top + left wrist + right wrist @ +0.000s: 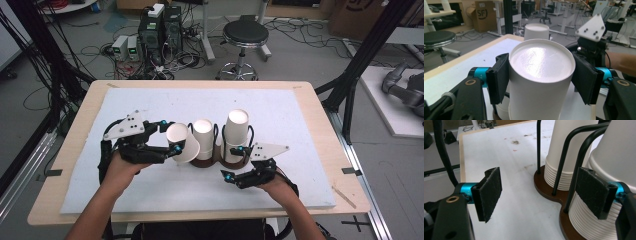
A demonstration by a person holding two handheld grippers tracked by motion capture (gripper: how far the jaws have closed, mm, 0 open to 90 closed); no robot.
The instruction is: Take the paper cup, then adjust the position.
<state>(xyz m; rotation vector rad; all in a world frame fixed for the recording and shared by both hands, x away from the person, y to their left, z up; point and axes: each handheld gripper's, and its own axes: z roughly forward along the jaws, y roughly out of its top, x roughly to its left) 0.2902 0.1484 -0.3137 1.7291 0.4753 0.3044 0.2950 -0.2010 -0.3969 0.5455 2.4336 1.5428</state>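
1. Lab floor behind, with a black stool [245, 34], computer towers [160, 27] and loose cables; in front, a wooden table [70, 150] topped by a white board [280, 115].
2. Paper cup [181, 142] is upside down and tilted, base uppermost, at the left end of the cup rack [210, 161], near the middle of the board; in the left gripper view it sits above a stack of white cups [501, 111] at the bottom edge.
3. Left gripper [169, 136] is clamped on that paper cup, one black pad against each side of its wall (both pads press the cup in the left gripper view).
4. Rack is a dark brown base with thin black wire hoops [566, 157]; it holds three stacks of inverted cups; the middle stack [203, 137] and the right stack [236, 130] stand upright.
5. Right gripper [236, 162] hangs with its jaws wide apart, holding nothing; one pad lies just beside the ribbed rims of the right stack and a wire hoop, the other over bare board.
6. A person's forearms [95, 215] come in from the near edge.
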